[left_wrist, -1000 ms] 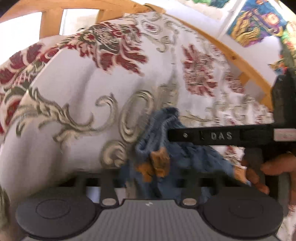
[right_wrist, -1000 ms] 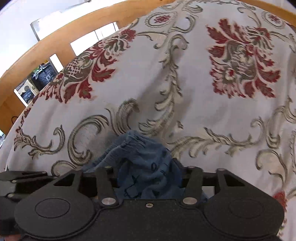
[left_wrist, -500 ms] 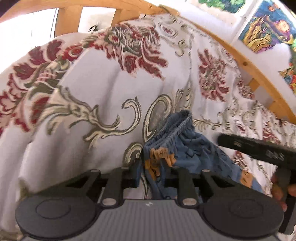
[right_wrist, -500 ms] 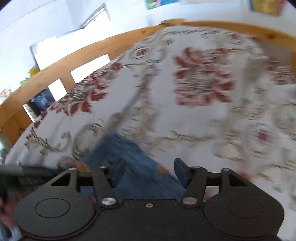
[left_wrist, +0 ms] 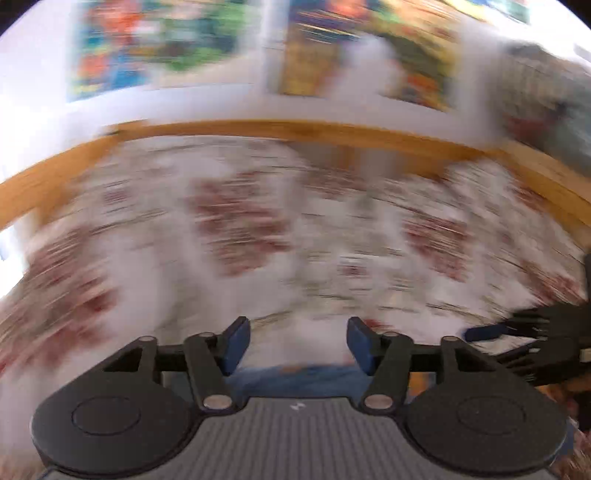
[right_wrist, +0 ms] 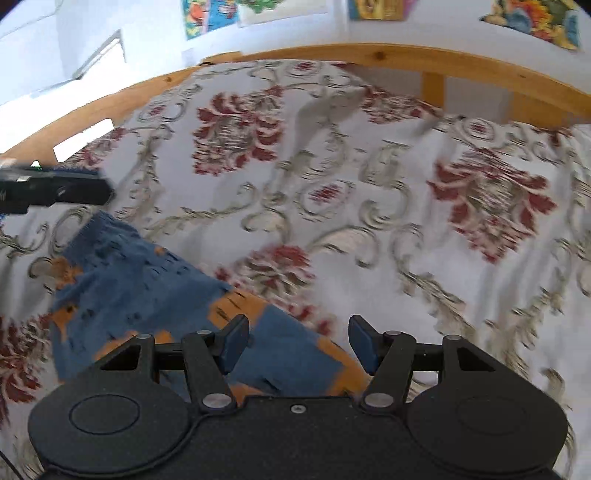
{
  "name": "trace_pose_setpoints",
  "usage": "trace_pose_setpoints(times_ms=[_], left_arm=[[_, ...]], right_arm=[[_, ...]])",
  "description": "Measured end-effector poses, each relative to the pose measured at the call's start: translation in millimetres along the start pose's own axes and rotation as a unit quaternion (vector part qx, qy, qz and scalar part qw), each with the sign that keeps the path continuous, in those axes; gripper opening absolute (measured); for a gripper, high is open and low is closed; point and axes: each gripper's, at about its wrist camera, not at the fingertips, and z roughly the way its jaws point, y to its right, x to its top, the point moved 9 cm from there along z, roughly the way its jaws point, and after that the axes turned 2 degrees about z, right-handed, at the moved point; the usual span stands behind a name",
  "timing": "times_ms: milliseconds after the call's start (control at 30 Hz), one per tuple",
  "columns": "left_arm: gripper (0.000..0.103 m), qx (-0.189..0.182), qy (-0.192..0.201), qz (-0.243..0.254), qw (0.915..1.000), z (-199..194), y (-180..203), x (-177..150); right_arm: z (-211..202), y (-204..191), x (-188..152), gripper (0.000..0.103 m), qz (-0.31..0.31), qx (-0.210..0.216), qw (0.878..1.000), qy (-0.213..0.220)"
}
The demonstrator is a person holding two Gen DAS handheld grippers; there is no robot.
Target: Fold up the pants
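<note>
The blue pants with orange patches [right_wrist: 147, 291] lie flat on the floral bedspread [right_wrist: 369, 206], at the lower left of the right wrist view. My right gripper [right_wrist: 297, 343] is open and empty above their near right edge. My left gripper [left_wrist: 297, 345] is open and empty; its view is badly blurred, and only a strip of the pants [left_wrist: 295, 378] shows just below its fingers. The left gripper also shows in the right wrist view [right_wrist: 55, 190], beyond the pants' far end. The right gripper shows at the right edge of the left wrist view [left_wrist: 535, 336].
A wooden bed rail [right_wrist: 406, 59] runs around the far side of the bed. Colourful posters [right_wrist: 376, 7] hang on the white wall behind it. The bedspread spreads wide to the right of the pants.
Both grippers have opened and let go of the pants, which now lie flat on the bed. Both have lifted and pulled back; the left one is swinging fast.
</note>
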Motion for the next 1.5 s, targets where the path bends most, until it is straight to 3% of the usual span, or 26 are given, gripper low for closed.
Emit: trace_pose_setpoints(times_ms=[133,200,267,333,433,533,667,900,1200,1367,1500], left_arm=[[0.069,-0.101,-0.056,0.073,0.9906,54.5,49.1,17.2],[0.069,-0.144,-0.087,0.095,0.9811,80.3,68.9,18.6],[0.066,-0.184,-0.119,0.103,0.9702,99.9,85.7,14.6],[0.065,-0.216,-0.148,0.105,0.9594,111.7,95.8,8.1],[0.065,-0.261,-0.178,0.11,0.9423,120.3,105.7,1.0],[0.065,-0.296,-0.197,0.116,0.9274,120.0,110.0,-2.8],[0.066,-0.321,-0.225,0.104,0.9142,119.6,111.6,-7.5],[0.068,-0.327,-0.298,0.067,0.8943,117.4,108.4,-7.2],[0.061,-0.24,-0.371,0.092,0.8922,128.4,116.8,-4.0],[0.06,-0.21,-0.418,0.104,0.8774,131.7,119.2,-16.7],[0.053,-0.151,-0.437,0.147,0.8747,134.0,112.4,-31.5]], right_arm=[[-1.4,23.4,-13.9,0.061,0.03,0.0,0.999,-0.013],[4.1,26.7,-20.7,0.052,0.04,0.016,0.999,-0.032],[6.1,26.1,-24.1,0.026,0.035,0.022,0.998,-0.041],[2.0,21.6,-24.7,0.012,0.015,0.021,0.999,-0.038],[-8.1,12.0,-25.5,0.004,-0.018,0.017,0.999,-0.024],[-17.9,0.5,-31.7,0.004,-0.04,0.027,0.999,-0.021],[-32.0,-14.6,-41.3,0.004,-0.074,0.023,0.997,-0.008],[-46.5,-52.6,-62.0,0.004,-0.17,0.002,0.985,0.018],[-51.4,-63.8,-78.0,0.004,-0.201,0.032,0.979,0.028],[-51.9,-64.1,-84.1,0.004,-0.206,0.04,0.977,0.031],[-53.0,-67.7,-90.7,0.004,-0.226,0.038,0.973,0.036]])
